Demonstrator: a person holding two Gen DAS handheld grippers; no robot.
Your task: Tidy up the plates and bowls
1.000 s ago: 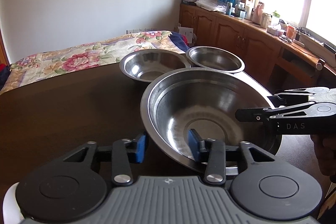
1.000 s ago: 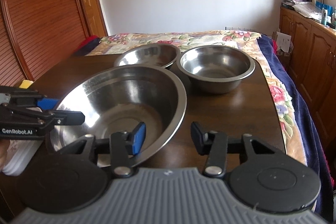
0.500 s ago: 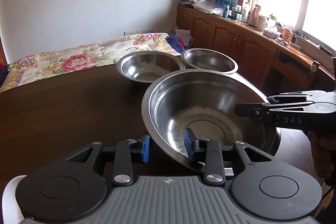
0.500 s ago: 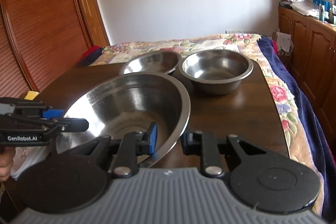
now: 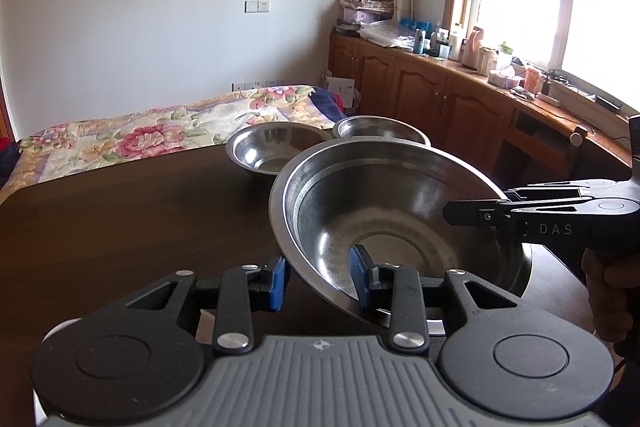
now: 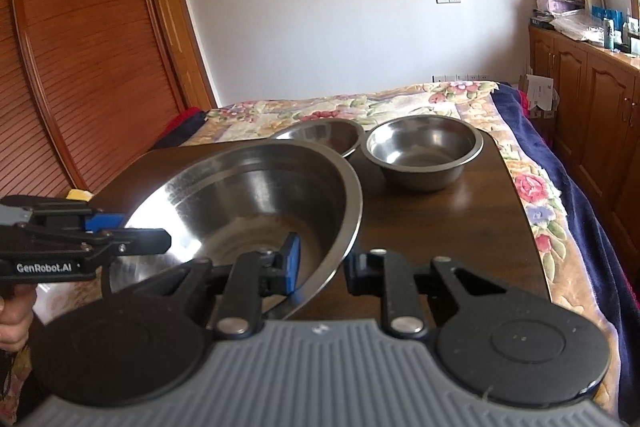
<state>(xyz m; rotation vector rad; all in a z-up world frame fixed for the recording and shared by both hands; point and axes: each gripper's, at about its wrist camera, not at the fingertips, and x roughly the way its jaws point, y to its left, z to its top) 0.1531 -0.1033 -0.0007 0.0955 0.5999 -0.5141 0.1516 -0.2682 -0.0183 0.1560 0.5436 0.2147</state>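
A large steel bowl hangs tilted above the dark wooden table, held from two sides. My left gripper is shut on its near rim, one blue pad inside the bowl and one outside. From the opposite side my right gripper is shut on the rim in the same way. Each gripper shows in the other's view, the right gripper and the left gripper. Two smaller steel bowls stand side by side at the table's far end: a shallow bowl and a deeper bowl.
Beyond the table lies a bed with a floral cover. Wooden cabinets with clutter on top run under the window. A wooden sliding door stands at the left. Something white shows under my left gripper, and a person's hand holds the right one.
Both grippers have narrowed onto the large bowl's rim. The bowl has risen off the table with them, and the two small bowls now sit lower and farther off.
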